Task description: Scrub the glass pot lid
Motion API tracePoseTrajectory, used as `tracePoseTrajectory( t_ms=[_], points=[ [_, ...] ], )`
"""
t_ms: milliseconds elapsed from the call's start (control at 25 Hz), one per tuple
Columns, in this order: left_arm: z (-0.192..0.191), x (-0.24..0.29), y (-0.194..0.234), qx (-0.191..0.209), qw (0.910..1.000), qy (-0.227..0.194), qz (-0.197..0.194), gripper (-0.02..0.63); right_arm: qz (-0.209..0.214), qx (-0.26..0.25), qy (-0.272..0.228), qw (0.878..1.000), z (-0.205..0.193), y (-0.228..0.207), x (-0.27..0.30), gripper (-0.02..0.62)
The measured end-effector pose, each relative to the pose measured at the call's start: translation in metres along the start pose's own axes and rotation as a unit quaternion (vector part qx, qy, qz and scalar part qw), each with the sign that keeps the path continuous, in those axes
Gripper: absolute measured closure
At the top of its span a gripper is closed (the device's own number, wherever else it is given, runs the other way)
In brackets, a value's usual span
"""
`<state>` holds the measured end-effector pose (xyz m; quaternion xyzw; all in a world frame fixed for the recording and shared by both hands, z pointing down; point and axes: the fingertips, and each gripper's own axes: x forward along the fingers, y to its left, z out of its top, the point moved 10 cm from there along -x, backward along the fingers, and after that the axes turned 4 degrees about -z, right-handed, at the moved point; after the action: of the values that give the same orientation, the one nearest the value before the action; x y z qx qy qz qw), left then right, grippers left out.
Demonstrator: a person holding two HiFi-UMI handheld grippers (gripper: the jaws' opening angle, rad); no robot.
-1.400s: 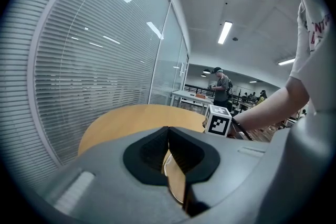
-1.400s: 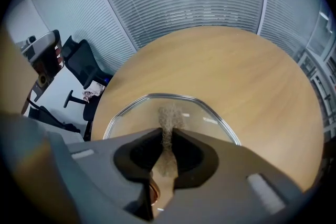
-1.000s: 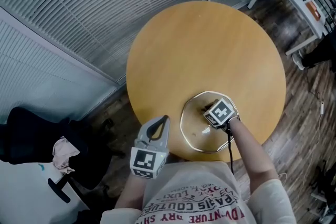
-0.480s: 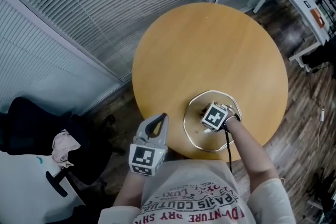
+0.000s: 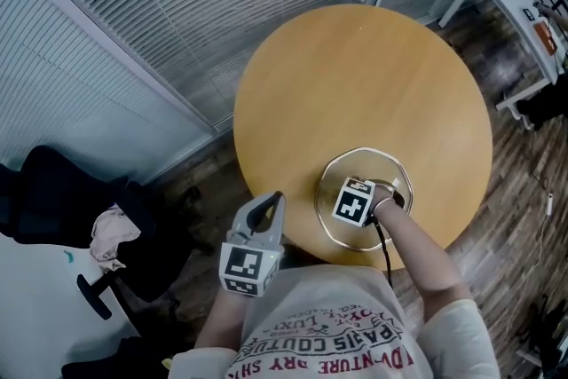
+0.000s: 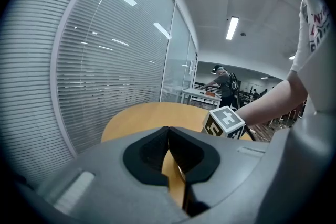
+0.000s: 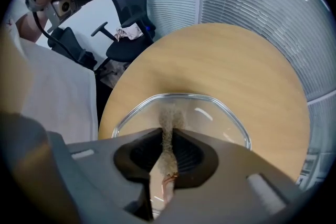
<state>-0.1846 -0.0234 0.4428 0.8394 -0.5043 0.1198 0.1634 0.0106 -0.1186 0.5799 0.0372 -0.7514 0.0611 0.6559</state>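
- Head view shows a round wooden bench (image 5: 355, 75), bare apart from the work at its near edge. That puts the job close to the person's body and within easy reach.
- The glass pot lid (image 5: 383, 166) lies flat on the bench near that edge. The wood carries it from below, so it can probably take downward pressure without anyone holding it.
- The right gripper (image 7: 168, 132) is down over the lid with its marker cube facing up. Its fingers (image 7: 191, 152) are clamped on a tan scrubbing pad, gripped tight enough, I judge, that it won't slip while being rubbed.
- The left gripper (image 5: 277, 201) hangs off the bench's near edge, just short of the rim. Its fingers (image 6: 147, 152) are pressed together with nothing between them. It looks parked clear of the scrubbing, though it also isn't steadying the lid.
- The scrubbing pad (image 7: 169, 113) sticks out past the fingertips and its frayed end meets the glass, so the fibre touches the lid rather than the hard fingers.
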Motion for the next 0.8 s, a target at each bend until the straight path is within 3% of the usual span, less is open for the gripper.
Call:
tracePoseTrajectory(
  t_ms=[240,800],
  points=[
    [-0.005,-0.016,-0.007,0.003,1.0000,-0.003,0.004,0.598,-0.011,-0.040,0.016,0.999,-0.005,0.023,0.004,0.538],
    [-0.016,-0.013,-0.040,0.010,0.9992,0.013,-0.037,0.598,-0.018,0.010,0.006,1.000,-0.056,0.055,-0.004,0.538]
  ],
)
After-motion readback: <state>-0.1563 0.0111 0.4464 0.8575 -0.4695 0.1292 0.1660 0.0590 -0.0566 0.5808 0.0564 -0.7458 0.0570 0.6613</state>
